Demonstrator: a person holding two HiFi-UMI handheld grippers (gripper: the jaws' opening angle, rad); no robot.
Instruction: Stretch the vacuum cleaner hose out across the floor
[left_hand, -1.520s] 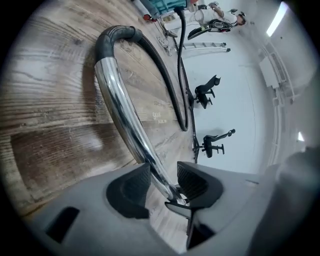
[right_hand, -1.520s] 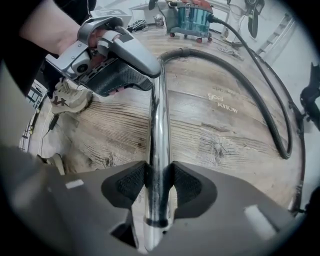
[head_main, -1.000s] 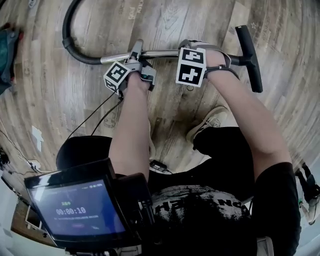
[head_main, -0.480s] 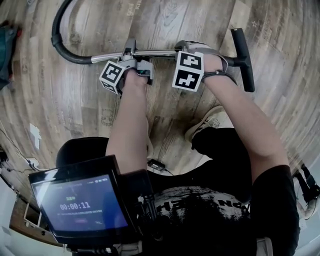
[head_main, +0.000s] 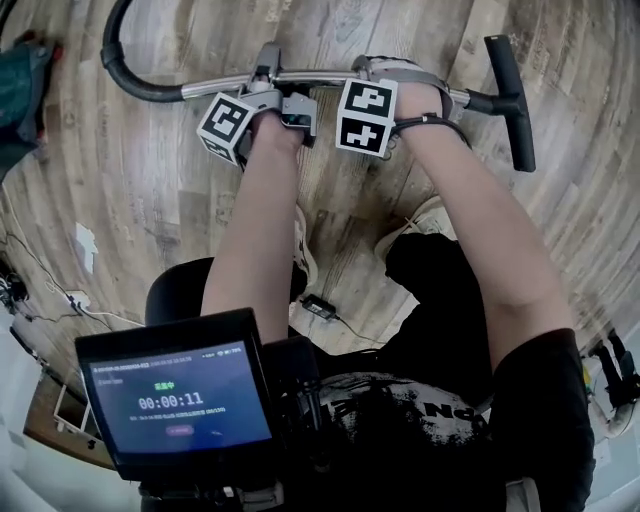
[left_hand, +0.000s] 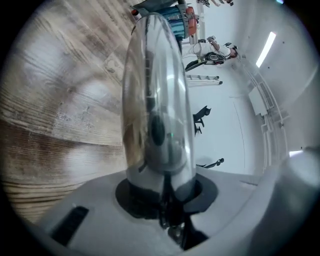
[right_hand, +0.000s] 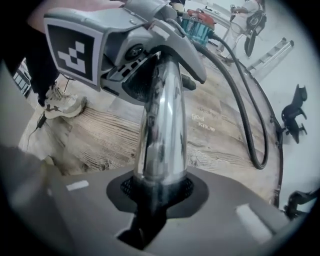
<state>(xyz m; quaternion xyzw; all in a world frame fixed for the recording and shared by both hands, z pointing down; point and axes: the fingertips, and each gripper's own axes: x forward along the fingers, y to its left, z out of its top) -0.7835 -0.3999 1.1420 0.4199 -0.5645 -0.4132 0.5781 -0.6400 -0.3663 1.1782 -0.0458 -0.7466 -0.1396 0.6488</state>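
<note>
The vacuum's chrome wand tube (head_main: 325, 76) lies crosswise in the head view, held up off the wooden floor. A black hose (head_main: 125, 78) curves away from its left end, and the black floor head (head_main: 510, 100) is on its right end. My left gripper (head_main: 268, 72) is shut on the tube (left_hand: 155, 90); its jaws have just closed round it and eased slightly. My right gripper (head_main: 385, 72) is shut on the same tube (right_hand: 162, 115) further right, its jaws having just been closing on it. In the right gripper view the hose (right_hand: 245, 115) loops back to the teal vacuum body (right_hand: 195, 20).
The teal vacuum body (head_main: 20, 90) sits at the far left. The person's shoes (head_main: 430, 215) stand just below the tube. Thin cables (head_main: 60, 290) trail on the floor at the left. A screen device (head_main: 180, 400) hangs at the chest. A ladder (right_hand: 270, 52) lies beyond the hose.
Both grippers have gone from resting round the tube to gripping it. The tube has risen with them, more at the left end, and the floor head has shifted right.
</note>
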